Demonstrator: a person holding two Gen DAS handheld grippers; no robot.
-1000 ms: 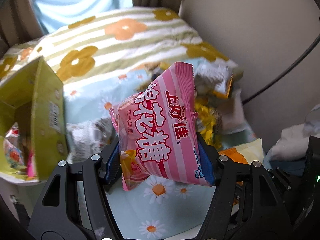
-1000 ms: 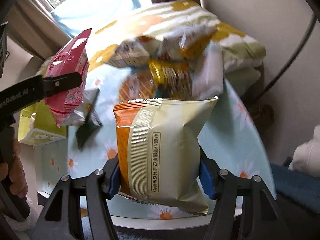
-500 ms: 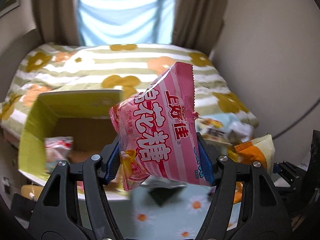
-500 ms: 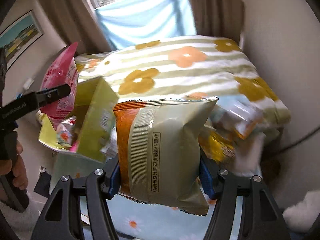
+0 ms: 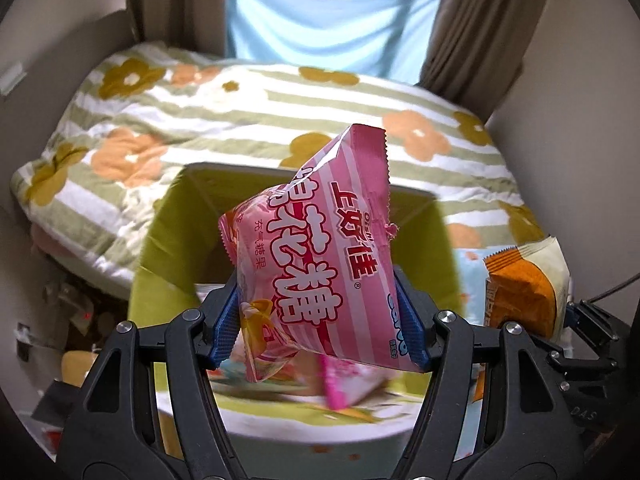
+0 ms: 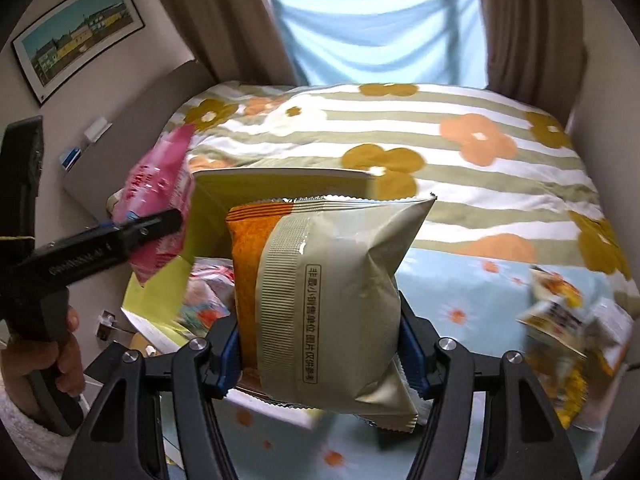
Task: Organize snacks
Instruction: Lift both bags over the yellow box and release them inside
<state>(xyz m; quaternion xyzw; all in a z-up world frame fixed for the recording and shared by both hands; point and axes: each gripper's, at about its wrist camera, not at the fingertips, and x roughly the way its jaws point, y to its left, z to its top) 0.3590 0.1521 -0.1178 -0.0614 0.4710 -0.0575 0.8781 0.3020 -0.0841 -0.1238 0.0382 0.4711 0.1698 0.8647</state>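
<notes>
Snacks box: the green carton (image 5: 168, 248) is sitting open on the daisy-cloth table (image 6: 460, 292), some packets already lying inside.
Loose pile: more packets (image 6: 560, 312) are waiting at the table's right, seen by the right camera only.
Right gripper (image 6: 320, 350): gripping the beige-orange bag (image 6: 332, 292) beside the carton.
Left gripper (image 5: 324, 326): clamping the pink marshmallow bag (image 5: 320, 264) above the carton's mouth.
Only the left camera is looking into the carton.

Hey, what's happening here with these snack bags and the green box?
A person is sorting snacks with two hand-held grippers. The left hand-held gripper grips a pink bag above the open green box. The right hand-held gripper grips a beige and orange bag beside it. The box already holds some packets; more snacks lie on the table.
</notes>
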